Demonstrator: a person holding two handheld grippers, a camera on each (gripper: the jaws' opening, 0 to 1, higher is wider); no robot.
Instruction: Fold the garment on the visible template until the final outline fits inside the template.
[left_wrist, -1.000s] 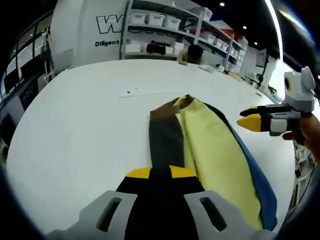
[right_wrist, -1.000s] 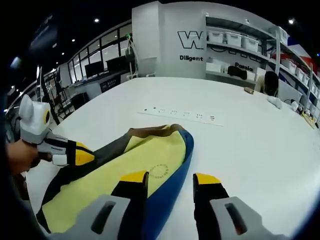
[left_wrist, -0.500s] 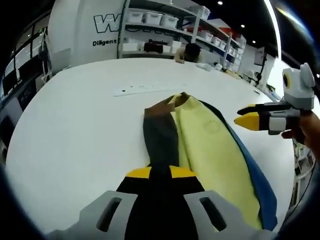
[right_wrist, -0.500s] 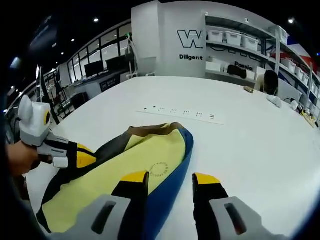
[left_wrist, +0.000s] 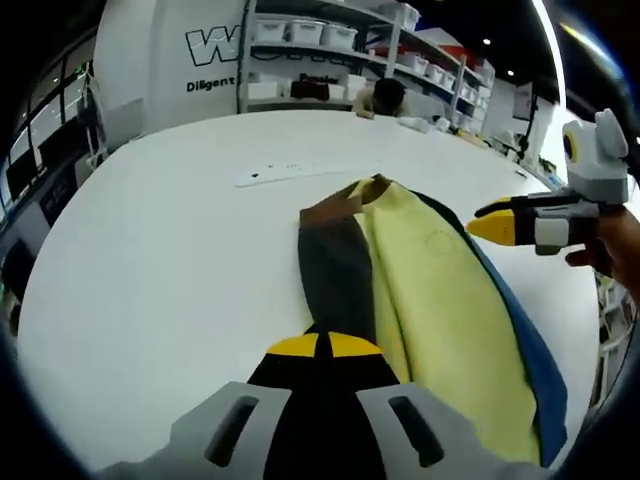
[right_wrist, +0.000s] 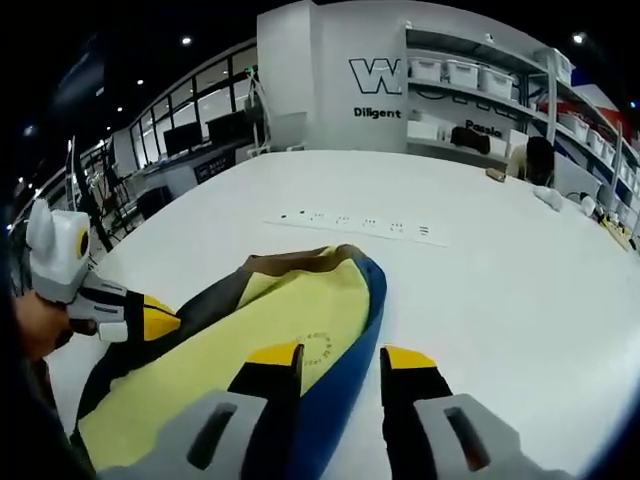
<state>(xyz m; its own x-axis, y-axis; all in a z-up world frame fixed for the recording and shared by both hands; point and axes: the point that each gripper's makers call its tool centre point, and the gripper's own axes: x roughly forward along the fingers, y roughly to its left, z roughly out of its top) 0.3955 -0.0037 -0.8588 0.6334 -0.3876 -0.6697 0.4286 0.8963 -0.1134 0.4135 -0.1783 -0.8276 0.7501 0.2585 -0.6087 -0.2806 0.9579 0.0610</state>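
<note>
Yellow, blue and dark-grey folded cloth garment (left_wrist: 420, 270) lies on white table (left_wrist: 160, 250). Left gripper (left_wrist: 318, 346) closed on garment's grey edge at 6 o'clock. Right gripper (right_wrist: 340, 356) jaws apart, straddling blue edge, gripping nothing.

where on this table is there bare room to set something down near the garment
Bare white table lies beyond the garment's blue edge, on the right tongs' side. More lies past the dark sleeve, toward the left tongs' outer side. A narrower strip separates the collar from the white marked strip. The garment itself is crowded.
</note>
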